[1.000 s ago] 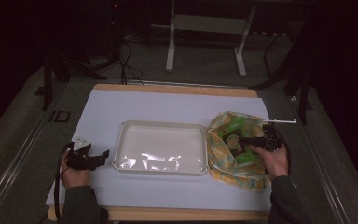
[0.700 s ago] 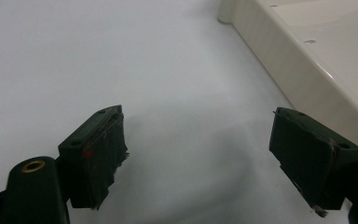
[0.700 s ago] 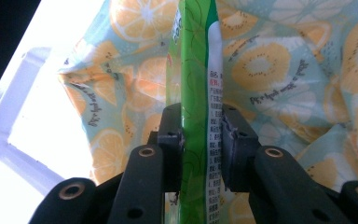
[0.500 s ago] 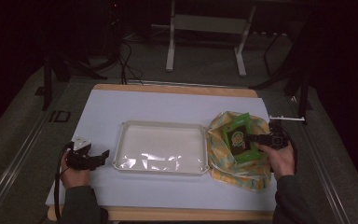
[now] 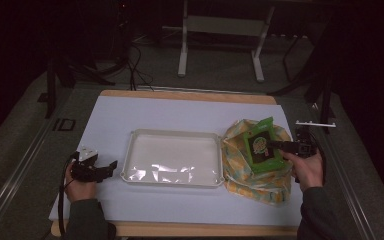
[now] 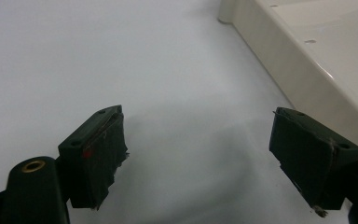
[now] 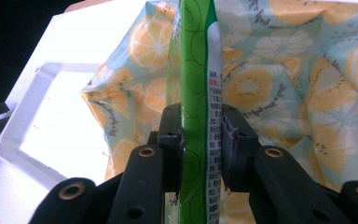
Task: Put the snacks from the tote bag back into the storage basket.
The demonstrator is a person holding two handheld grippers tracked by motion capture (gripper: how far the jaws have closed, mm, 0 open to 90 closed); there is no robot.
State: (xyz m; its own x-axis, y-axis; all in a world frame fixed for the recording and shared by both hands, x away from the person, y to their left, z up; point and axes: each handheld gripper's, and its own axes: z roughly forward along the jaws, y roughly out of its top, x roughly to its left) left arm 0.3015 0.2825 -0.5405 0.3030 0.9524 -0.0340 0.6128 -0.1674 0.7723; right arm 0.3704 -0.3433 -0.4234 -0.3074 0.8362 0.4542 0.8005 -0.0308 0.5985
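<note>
Right tongs [image 7: 200, 135] pinch a flat glossy green packet [image 7: 195, 70] over crinkled citrus-print bag [image 7: 279, 70]; left tongs [image 6: 209, 154] gape.

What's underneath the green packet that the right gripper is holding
Under the green packet, pinched by the right gripper, lies the fruit-print cloth bag, spread on the white table cover. Whatever the bag holds beneath the packet is covered and cannot be seen.
</note>
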